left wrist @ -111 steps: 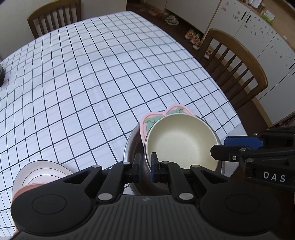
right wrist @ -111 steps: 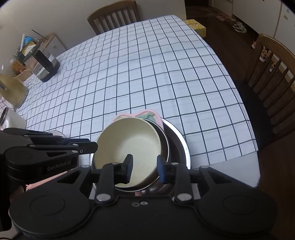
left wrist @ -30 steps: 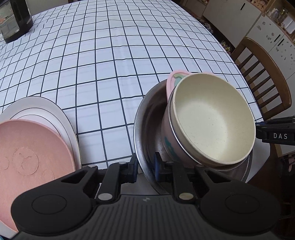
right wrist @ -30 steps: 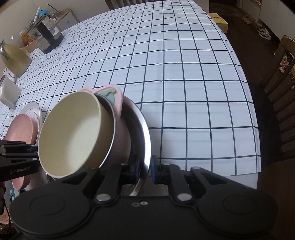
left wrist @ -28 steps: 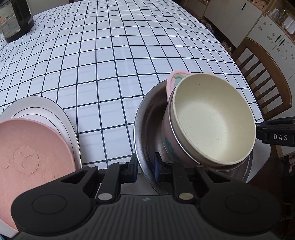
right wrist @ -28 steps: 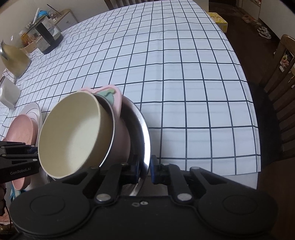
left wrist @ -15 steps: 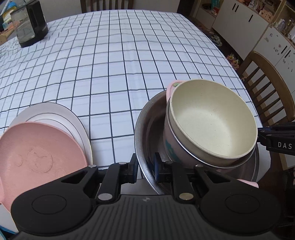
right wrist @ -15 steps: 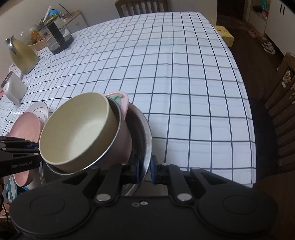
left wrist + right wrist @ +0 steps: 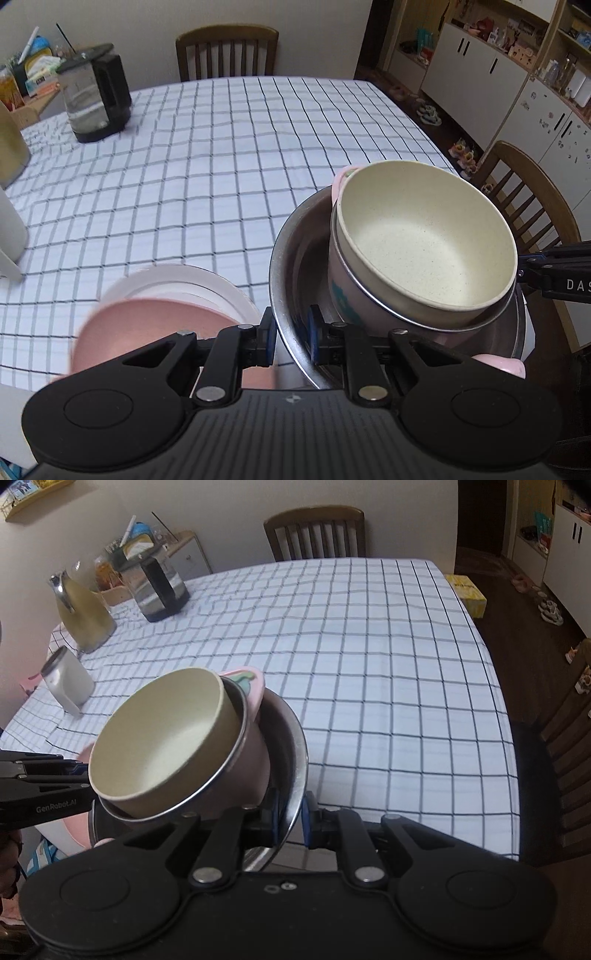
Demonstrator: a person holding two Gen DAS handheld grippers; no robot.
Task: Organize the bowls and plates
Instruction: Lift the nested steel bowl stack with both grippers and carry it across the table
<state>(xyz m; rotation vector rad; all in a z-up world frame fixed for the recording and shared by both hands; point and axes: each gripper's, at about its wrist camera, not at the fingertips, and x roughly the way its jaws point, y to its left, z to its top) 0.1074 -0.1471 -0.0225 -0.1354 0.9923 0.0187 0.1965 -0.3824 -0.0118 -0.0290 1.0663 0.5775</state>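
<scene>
Jaws of your left gripper (image 9: 290, 334) and right gripper (image 9: 290, 821) are both clamped on the steel bowl's (image 9: 286, 243) rim, nested bowls lower right, clear of the bench (image 9: 207, 155). Carrying step; next, keep it level and choose a landing spot.

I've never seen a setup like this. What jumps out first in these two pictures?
A big steel bowl with a cream bowl nested inside, pinched at opposite rims by the left hand-held gripper and the right hand-held gripper. Under it lies a checked tablecloth, with a pink plate at lower left.
</scene>
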